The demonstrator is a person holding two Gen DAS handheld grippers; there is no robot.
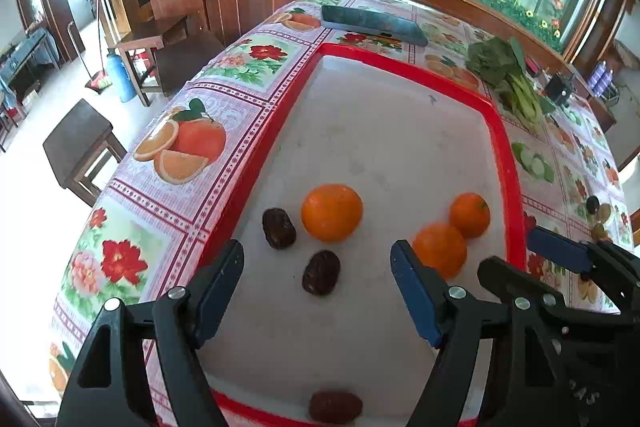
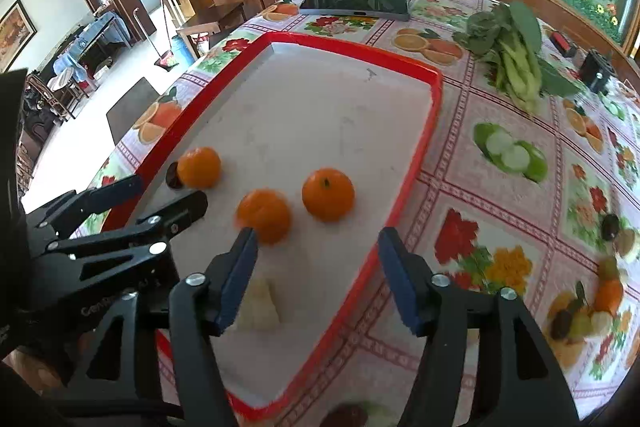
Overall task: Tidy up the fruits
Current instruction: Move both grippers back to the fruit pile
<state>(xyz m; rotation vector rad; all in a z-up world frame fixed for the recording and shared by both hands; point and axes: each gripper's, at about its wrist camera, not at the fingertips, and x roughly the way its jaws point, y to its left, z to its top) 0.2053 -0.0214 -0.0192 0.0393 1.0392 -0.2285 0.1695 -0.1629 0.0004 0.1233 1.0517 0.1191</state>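
A red-rimmed tray (image 1: pixel 506 147) with a white floor lies on the flowered tablecloth. On it are three oranges (image 1: pixel 332 213) (image 1: pixel 470 215) (image 1: pixel 440 249) and dark dates (image 1: pixel 279 228) (image 1: pixel 321 273), with a third date (image 1: pixel 335 407) by the near rim. My left gripper (image 1: pixel 318 291) stands open over the near date, holding nothing. My right gripper (image 2: pixel 318 279) is open above the tray's near right part, behind the middle orange (image 2: pixel 264 215). A pale chunk (image 2: pixel 260 305) lies by its left finger. Each gripper shows in the other's view (image 1: pixel 508 251) (image 2: pixel 171 189).
A phone (image 1: pixel 372 23) lies beyond the tray's far rim. Leafy greens (image 2: pixel 516 55) and a small black box (image 2: pixel 598 71) sit on the table's far right. The table's left edge drops to the floor, where a dark stool (image 1: pixel 80 143) stands.
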